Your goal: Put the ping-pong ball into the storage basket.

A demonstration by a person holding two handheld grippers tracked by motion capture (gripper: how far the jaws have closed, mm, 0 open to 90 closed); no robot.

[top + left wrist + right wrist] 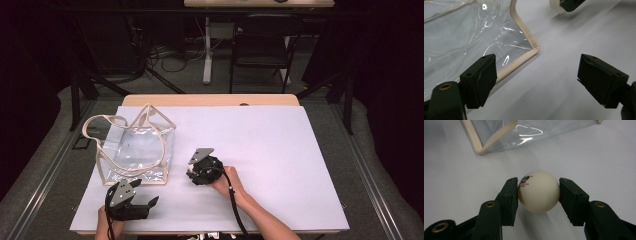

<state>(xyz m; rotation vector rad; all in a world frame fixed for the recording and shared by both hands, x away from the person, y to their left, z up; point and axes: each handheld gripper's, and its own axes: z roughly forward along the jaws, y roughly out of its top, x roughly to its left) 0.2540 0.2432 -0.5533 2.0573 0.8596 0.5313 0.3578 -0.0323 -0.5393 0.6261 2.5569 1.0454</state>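
The right gripper (539,192) was clamped on a small cream-white table-tennis ball with red and black print (539,192). In the right gripper view the ball sat squarely between the two black jaws, each pad pressed against one side of it, the print turned toward the left-hand jaw. White table covering (599,157) showed under and around the ball; whether the ball touched that surface could not be told. In the high view the right gripper (192,172) was near the middle of the table's front half, just beside the lower right corner of a clear plastic tote bag with beige fabric trim and handles (135,147), which lay flat on the covering.

The left gripper (536,80) stood with its jaws wide apart and nothing between them, over bare covering, its left-hand jaw just beside the bag's trimmed corner (534,50). In that view the ball (556,6) appeared at the top edge, well apart from those jaws.
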